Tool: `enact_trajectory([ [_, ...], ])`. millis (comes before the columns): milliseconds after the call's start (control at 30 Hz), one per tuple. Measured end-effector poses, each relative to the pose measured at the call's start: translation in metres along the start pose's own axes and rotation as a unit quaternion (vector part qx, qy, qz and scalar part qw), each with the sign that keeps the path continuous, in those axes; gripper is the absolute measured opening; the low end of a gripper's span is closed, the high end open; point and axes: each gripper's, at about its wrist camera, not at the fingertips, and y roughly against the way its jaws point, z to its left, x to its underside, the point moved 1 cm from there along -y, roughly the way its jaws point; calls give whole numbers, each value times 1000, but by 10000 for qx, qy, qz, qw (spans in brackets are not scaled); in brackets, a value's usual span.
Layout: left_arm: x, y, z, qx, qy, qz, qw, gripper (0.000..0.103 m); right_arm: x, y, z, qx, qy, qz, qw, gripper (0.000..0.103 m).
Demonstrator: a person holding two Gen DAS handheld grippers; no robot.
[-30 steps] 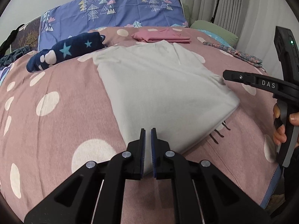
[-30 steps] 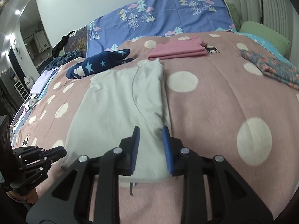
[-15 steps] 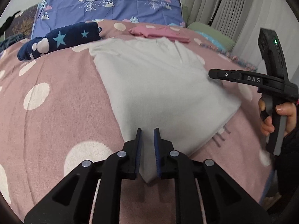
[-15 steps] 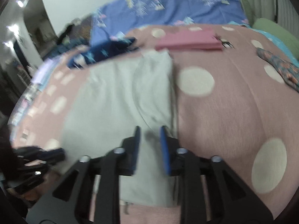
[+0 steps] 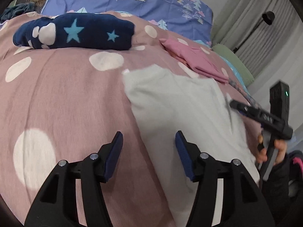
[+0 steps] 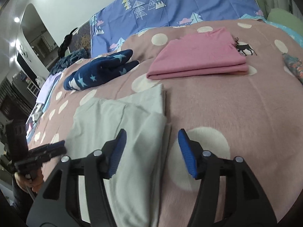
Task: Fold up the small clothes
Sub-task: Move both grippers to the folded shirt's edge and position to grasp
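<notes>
A pale grey-green garment (image 5: pixel 181 109) lies flat on the pink polka-dot bedspread (image 5: pixel 66 94), with its right side folded over; it also shows in the right wrist view (image 6: pixel 123 124). My left gripper (image 5: pixel 148 151) is open and empty, straddling the garment's left edge. My right gripper (image 6: pixel 150 149) is open and empty, straddling the garment's folded right edge. The right gripper also shows in the left wrist view (image 5: pixel 234 105), and the left gripper shows in the right wrist view (image 6: pixel 56 146).
A folded pink garment (image 6: pixel 198 56) and a navy star-patterned garment (image 6: pixel 102 70) lie farther back on the bed. A blue tree-print cover (image 5: pixel 132 1) is at the head. A patterned cloth (image 6: pixel 293 64) lies at the far right. The bed edge is near the hands.
Both grippers have opened wide, from nearly shut, and moved forward along the garment. The near hem they were at is out of view behind them.
</notes>
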Motion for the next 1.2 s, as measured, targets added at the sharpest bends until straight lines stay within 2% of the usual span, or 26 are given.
enact_trajectory([
  [67,-14,-14,11,164,259,16,9995,58,5,-9,-10,-91,-102,-65,9999,57],
  [100,-22,-21,16,253,405,-1,9989,51,8,-10,-13,-147,-109,-135,9997,56],
  [133,-30,-26,19,294,473,-9,9985,26,10,-10,-16,-255,-149,-203,9994,56],
  [167,-37,-31,21,340,521,19,9981,15,10,-9,-20,-349,-213,-241,9989,56],
  [200,-46,-35,24,422,611,42,9972,9,10,-9,-20,-373,-241,-255,9987,54],
  [233,-52,-34,23,532,629,15,9966,8,10,-7,-22,-346,-253,-278,9987,51],
  [333,-61,-27,14,491,184,-289,9982,9,11,-8,-20,-250,-192,-295,9991,50],
  [400,-55,-33,12,215,-90,-263,9994,11,12,-7,-19,-232,-168,-302,9991,50],
  [500,-45,-30,12,-230,-257,-385,9987,21,12,-7,-21,-270,-201,-311,9989,50],
  [567,-41,-16,11,-199,-163,-473,9985,23,12,-6,-21,-280,-214,-339,9988,49],
  [633,-34,0,8,-32,-154,-574,9982,39,12,-1,-21,-331,-235,-397,9984,48],
  [700,-14,15,-8,260,-458,-541,9971,45,12,4,-19,-432,-212,-437,9979,49],
  [767,8,18,-26,208,-905,-355,9950,46,13,8,-14,-445,-108,-426,9980,48],
  [800,24,18,-36,145,-1164,-236,9928,46,12,8,-12,-392,-34,-424,9983,32],
  [833,38,15,-43,24,-1390,-115,9902,48,12,5,-9,-263,36,-390,9989,11],
  [867,50,9,-48,-299,-1625,-80,9862,49,11,2,-8,-149,28,-371,9992,11],
  [933,58,2,-52,-522,-1794,-108,9823,50,8,2,-10,-30,-85,-499,9987,4],
  [1100,52,3,-39,-260,-1387,-15,9900,53,8,3,-27,-147,-447,-363,9982,8],
  [1133,52,4,-37,-233,-1304,0,9912,53,9,11,-26,-215,-491,-413,9977,18],
  [1167,53,6,-37,-226,-1246,-4,9920,53,9,19,-25,-248,-507,-467,9973,22],
  [1200,55,10,-37,-227,-1210,-24,9924,54,10,25,-23,-302,-483,-467,9973,34],
])
